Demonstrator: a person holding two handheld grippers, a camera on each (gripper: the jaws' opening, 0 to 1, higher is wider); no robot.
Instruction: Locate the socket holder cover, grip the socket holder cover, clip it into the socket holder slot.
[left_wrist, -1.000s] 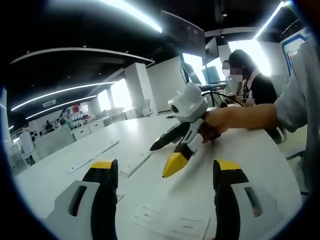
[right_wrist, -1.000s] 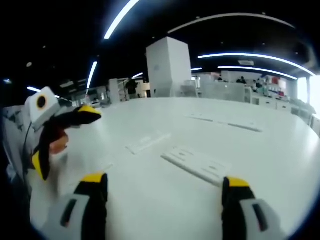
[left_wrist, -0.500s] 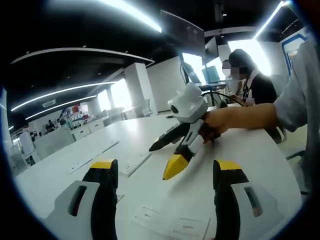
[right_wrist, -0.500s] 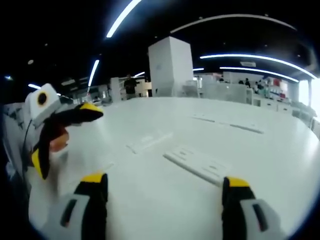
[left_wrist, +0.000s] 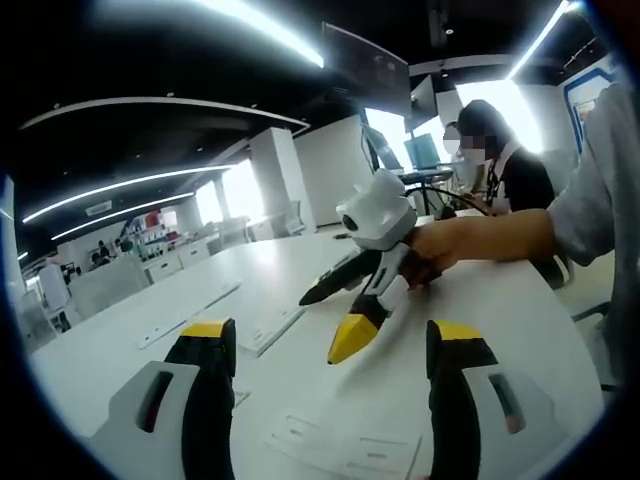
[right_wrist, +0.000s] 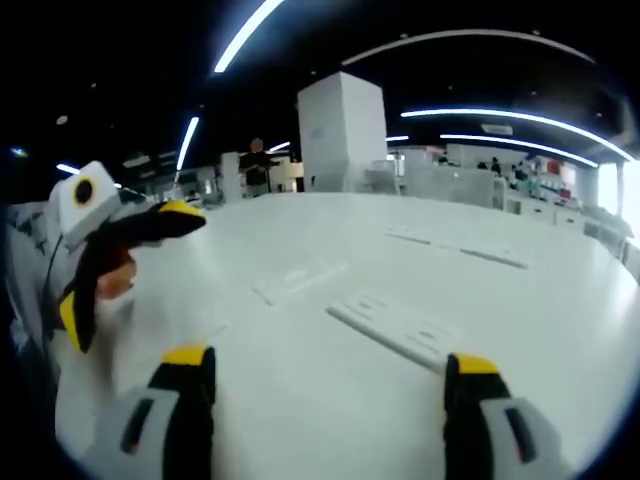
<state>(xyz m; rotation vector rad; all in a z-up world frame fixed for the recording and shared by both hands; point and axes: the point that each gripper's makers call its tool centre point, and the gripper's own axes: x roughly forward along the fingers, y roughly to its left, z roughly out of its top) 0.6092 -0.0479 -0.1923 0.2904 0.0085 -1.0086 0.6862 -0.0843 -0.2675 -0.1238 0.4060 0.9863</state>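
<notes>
1. The left gripper (left_wrist: 330, 350) has its jaws wide apart, and nothing is between them. It hangs just over the white table (left_wrist: 500, 310).
2. The right gripper (right_wrist: 330, 380) has its jaws wide apart too, and they hold nothing.
3. In the left gripper view, the right gripper sits in a person's hand (left_wrist: 440, 243), and its yellow tips point down at the table.
4. In the right gripper view, the left gripper (right_wrist: 110, 265) comes in at the side with its jaws apart.
5. Flat white pieces lie on the table. A long flat piece (right_wrist: 395, 328) lies just ahead of the right gripper, and a thinner strip (right_wrist: 298, 282) lies a bit farther off.
6. Another flat piece (left_wrist: 345, 450) lies close under the left gripper.
7. I cannot tell for sure which piece is the socket holder cover and which one has the slot.
8. The task looks like it is at the very start. No piece is picked up yet.
9. What is left: find the cover, grab it, and clip it into the slot.
</notes>
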